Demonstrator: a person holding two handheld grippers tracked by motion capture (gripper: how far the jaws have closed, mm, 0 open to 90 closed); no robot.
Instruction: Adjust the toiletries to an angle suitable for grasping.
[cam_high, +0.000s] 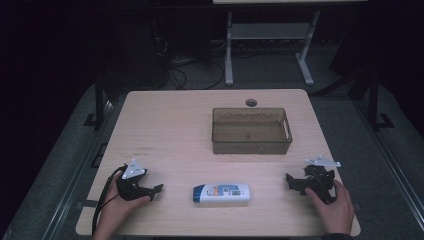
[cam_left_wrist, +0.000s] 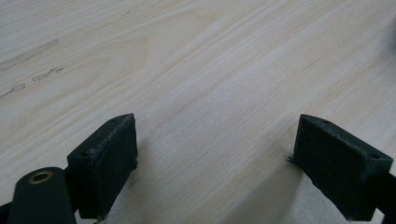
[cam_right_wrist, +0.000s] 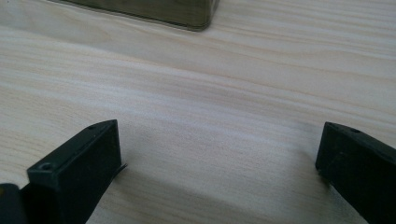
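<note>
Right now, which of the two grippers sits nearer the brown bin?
The right gripper: it rests below the bin's right end, while the left gripper lies farther off, left of the tube.

One tube (cam_high: 221, 194), one bin (cam_high: 251, 131), two tools.

High view: set above the person's side, facing forward and down over the whole wooden table (cam_high: 170, 125), with floor and desk legs beyond. Left gripper view: low and close over the tabletop, looking along its own jaws at bare wood grain. Right gripper view: equally low and close; the brown translucent bin (cam_right_wrist: 159, 11) at its top edge also appears in the high view (cam_high: 251, 131).
</note>
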